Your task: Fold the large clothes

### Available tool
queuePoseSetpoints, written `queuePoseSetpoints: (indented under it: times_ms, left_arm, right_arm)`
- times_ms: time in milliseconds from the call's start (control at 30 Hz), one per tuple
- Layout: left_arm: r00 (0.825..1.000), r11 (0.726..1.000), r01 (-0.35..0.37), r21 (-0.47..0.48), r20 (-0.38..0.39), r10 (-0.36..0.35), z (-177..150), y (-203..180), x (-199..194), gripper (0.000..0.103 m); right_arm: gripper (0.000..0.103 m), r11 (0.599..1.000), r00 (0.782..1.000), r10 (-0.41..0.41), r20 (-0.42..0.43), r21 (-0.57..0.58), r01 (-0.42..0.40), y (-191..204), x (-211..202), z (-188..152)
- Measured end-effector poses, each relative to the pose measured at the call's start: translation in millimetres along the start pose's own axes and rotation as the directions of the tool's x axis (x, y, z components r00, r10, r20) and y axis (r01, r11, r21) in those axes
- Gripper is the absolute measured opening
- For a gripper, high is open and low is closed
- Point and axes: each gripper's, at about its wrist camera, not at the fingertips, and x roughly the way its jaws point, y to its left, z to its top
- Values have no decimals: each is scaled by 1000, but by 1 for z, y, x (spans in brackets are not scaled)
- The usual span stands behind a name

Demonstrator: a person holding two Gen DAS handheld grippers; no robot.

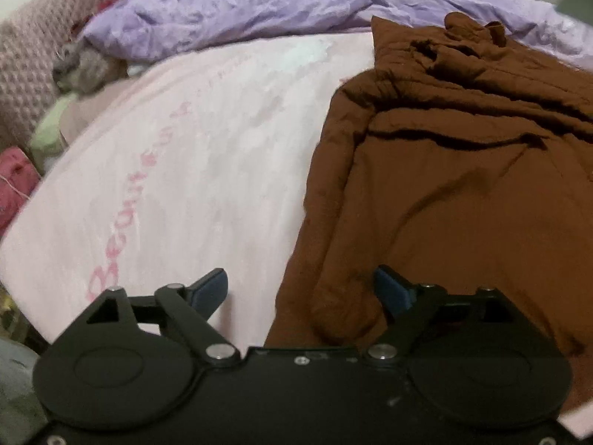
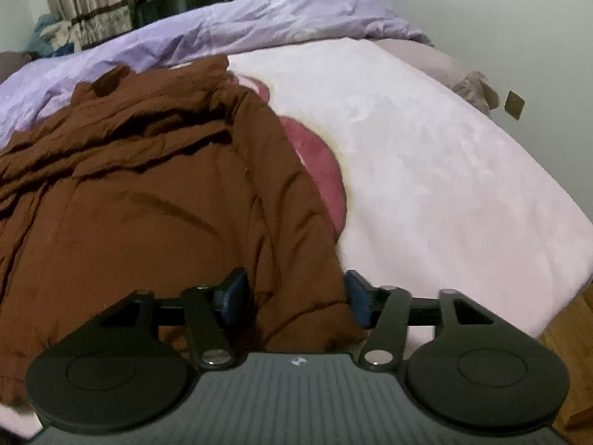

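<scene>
While the brown garment (image 1: 444, 193) lies spread on the pink bedsheet (image 1: 178, 155), the left gripper (image 1: 301, 291) sits at its near left edge, jaws spread wide, nothing pinched, cloth just lying between them. Over at the garment's right edge, the right gripper (image 2: 296, 298) is wide too, straddling the hem without squeezing. Purple duvet (image 2: 222, 26) is bunched up behind.

1. The left gripper (image 1: 301, 289) points forward and steeply downward, its black linkage arms splayed outward.
2. Its jaws stand wide apart, and the blue pads (image 1: 210, 289) press on nothing.
3. The right gripper (image 2: 295, 300) points down at a similar slant.
4. Its jaws are likewise spread, blue pads (image 2: 233, 296) well apart, with no grip closed.
</scene>
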Motion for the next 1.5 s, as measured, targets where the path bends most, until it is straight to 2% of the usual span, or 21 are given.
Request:
queuePoseSetpoints:
  times_ms: [33,133,200,233,267,300,333,433,533,800,867,1000,1067,1100,1167,1200,1233,1267,1333,1433,1500]
  left_arm:
    - [1000,1000,24,-6,-3,-24,-4,5,-2,87]
    - [998,998,55,-9,9,-55,-17,14,-7,89]
    - [997,996,80,-45,3,-80,-18,16,-3,88]
    - [996,995,86,-53,3,-86,-18,15,-2,86]
    - [996,995,90,-49,9,-90,-17,12,-2,80]
    - [992,991,128,-33,26,-127,-18,9,-5,52]
    - [987,988,154,-29,39,-153,-19,7,-9,40]
    - [993,995,98,15,58,-99,-20,-3,-18,25]
    - [990,991,131,-32,66,-128,-12,3,-25,14]
    - [975,996,91,9,205,-91,54,-18,-42,14]
    - [967,996,94,7,238,-93,81,-23,-40,14]
    - [941,996,94,-2,328,-88,157,-29,-30,14]
    - [920,993,114,-31,381,-94,202,-29,-23,22]
    - [911,990,119,-76,405,-79,227,-26,-20,32]
    - [891,979,112,-168,453,-25,259,-21,-17,70]
    - [871,972,109,-207,491,7,263,-17,-16,87]
    - [858,970,109,-217,514,19,263,-17,-14,87]
    - [859,972,110,-208,511,12,264,-17,-8,87]
    - [885,981,98,-169,465,-8,260,-19,13,87]
    - [923,985,39,-169,385,30,252,-23,47,87]
    - [942,984,47,-172,335,13,246,-24,65,87]
  right_arm:
    - [85,1000,1000,11,-16,19,-11,-2,1,0]
    - [84,1000,1000,3,-7,26,-3,0,-2,-5]
    - [75,999,1000,-10,25,49,9,0,-4,-10]
    - [63,999,999,-2,35,48,0,0,-5,-11]
    - [53,998,999,23,41,49,-25,1,-6,-11]
    - [36,996,998,56,42,68,-59,0,-8,-11]
    - [28,995,997,65,46,76,-69,0,-9,-11]
    - [23,999,996,42,76,29,-45,11,-15,-12]
    - [22,998,993,39,115,38,-44,14,-25,-7]
    - [21,994,964,96,249,20,-105,36,-30,58]
    - [21,994,954,96,283,15,-105,44,-24,82]
    - [21,986,906,144,398,25,-167,60,-12,154]
    - [21,981,879,146,454,50,-189,68,1,202]
    - [24,976,864,148,482,69,-206,71,12,227]
    - [46,970,851,127,510,115,-213,71,29,255]
    - [69,961,853,128,505,150,-233,67,39,264]
    - [87,952,846,128,517,175,-251,62,46,265]
    - [92,946,837,118,534,196,-259,58,51,261]
    - [92,952,831,89,549,199,-234,52,64,248]
    - [93,969,877,30,479,202,-144,47,90,235]
    - [93,973,903,21,430,200,-118,44,104,223]
